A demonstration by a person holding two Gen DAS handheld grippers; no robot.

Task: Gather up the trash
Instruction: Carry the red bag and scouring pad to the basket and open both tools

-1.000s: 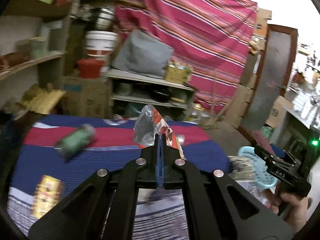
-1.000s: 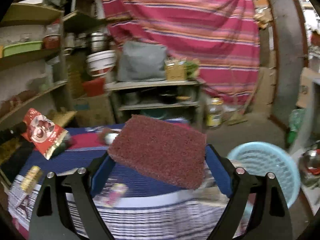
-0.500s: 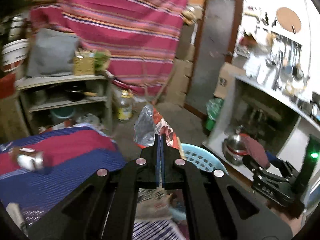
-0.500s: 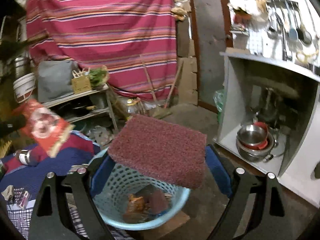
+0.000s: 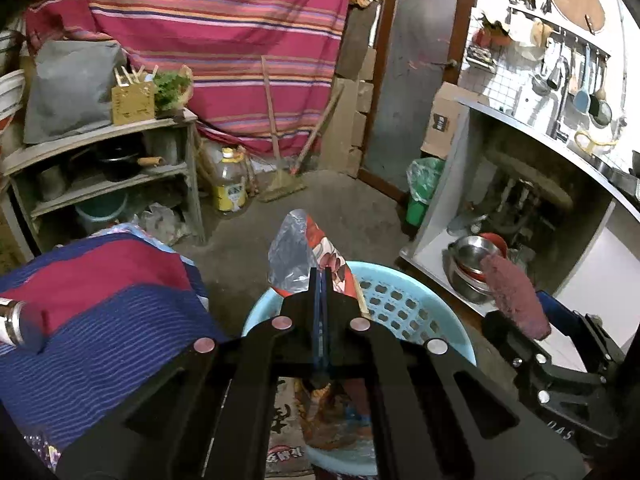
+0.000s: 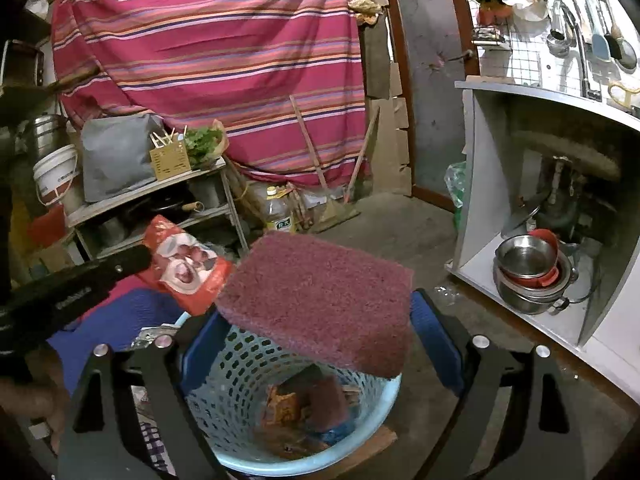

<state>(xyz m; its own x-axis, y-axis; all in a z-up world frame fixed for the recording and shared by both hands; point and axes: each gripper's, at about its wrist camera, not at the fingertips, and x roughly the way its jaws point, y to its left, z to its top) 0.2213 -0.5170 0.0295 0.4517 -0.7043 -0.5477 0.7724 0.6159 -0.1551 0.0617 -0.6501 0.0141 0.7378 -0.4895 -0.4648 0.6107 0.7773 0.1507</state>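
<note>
**Inspector:** Left gripper [image 5: 320,276]?

**Assistant:** Its jaws are pressed together on a crinkled red-and-silver foil snack wrapper [image 5: 308,254], which stands up past the fingertips. The wrapper hangs over the near rim of a light-blue perforated plastic basket [image 5: 404,304] on the floor.

**Inspector:** Right gripper [image 6: 316,320]?

**Assistant:** Its jaws stand wide, with the blue pads [image 6: 434,332] clamping a flat maroon scouring pad [image 6: 320,300] by its two edges. The pad is tilted slightly and sits directly above the basket [image 6: 224,364] opening.

**Inspector:** What does each view add?

**Assistant:** The right wrist view looks down into the basket and shows wrappers and a dark red piece already lying at the bottom. It also shows the left gripper [image 6: 150,254] from the side, with the wrapper's [image 6: 188,268] printed red face visible. The left wrist view shows the scouring pad [image 5: 514,296] edge-on at the right, and a blue-and-red striped cloth [image 5: 100,300] covering a surface just beside the basket. On this cloth, a metal cylinder [image 5: 12,322] lies at the left edge.
</note>
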